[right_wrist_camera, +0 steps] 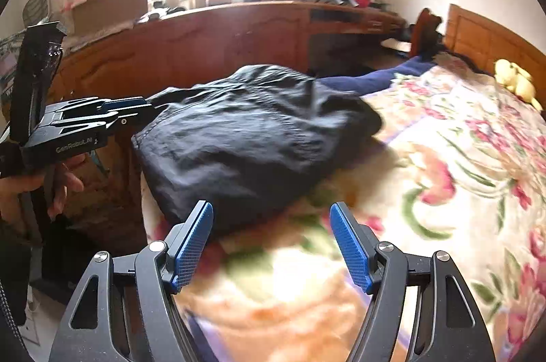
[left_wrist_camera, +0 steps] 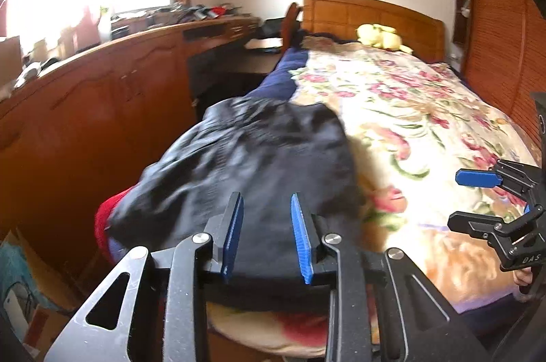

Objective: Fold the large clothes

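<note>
The dark garment lay bunched in a rough folded heap on the floral blanket of the bed, at the edge nearest the wooden cabinets, with something red showing beneath it on that side. Both tools were free of it. The left tool hung over the garment's near edge with its blue pads parted a little and no cloth between them; the right tool stood wide apart over bare blanket, gripping nothing. This looked like the pause after a fold had been laid down. The heap was still lumpy, so the next move probably called for pinching two edges or corners and either smoothing it flat or doubling it over again.
</note>
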`<state>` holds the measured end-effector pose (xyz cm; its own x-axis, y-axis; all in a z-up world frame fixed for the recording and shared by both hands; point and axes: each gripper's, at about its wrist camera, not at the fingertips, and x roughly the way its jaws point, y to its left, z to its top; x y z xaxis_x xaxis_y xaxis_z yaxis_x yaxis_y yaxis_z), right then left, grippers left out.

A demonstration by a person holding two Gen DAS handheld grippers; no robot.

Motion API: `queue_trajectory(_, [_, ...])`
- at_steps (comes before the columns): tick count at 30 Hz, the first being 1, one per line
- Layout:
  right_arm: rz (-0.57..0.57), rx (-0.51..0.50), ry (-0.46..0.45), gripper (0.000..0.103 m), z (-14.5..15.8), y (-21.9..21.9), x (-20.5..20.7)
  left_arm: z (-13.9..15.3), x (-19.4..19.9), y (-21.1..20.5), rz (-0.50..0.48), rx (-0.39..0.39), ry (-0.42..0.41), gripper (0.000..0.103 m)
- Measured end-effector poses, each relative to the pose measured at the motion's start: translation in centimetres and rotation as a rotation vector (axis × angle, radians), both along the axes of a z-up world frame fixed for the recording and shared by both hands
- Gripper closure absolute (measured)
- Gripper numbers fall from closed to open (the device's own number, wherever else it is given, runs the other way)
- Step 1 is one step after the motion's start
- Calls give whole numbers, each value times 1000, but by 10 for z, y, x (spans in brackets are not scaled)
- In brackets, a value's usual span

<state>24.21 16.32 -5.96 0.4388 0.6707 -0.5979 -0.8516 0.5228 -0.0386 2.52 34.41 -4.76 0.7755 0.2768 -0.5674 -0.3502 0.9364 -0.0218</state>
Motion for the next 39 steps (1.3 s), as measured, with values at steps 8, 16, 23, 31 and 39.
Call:
queue_trajectory(8, [-133,31,-32,25,16,-97,-17,6,39,-81,-83,17,11,71])
queue_trajectory(16, [-301,26,-52,18,16,-189,-40,4,66,-169,-192,-3,31,71])
queue_trajectory(23, [-435,70,-48,17,20,-253,-73,5,75,-238,-281,-29,32,71])
queue_trajectory(31, [-554,114,-24,17,26,-304,-98,8,73,-302,-373,-47,33,71])
queue_trajectory(39, [-642,161,-21,17,43,-340,-129,28,64,-342,-414,-59,10,71])
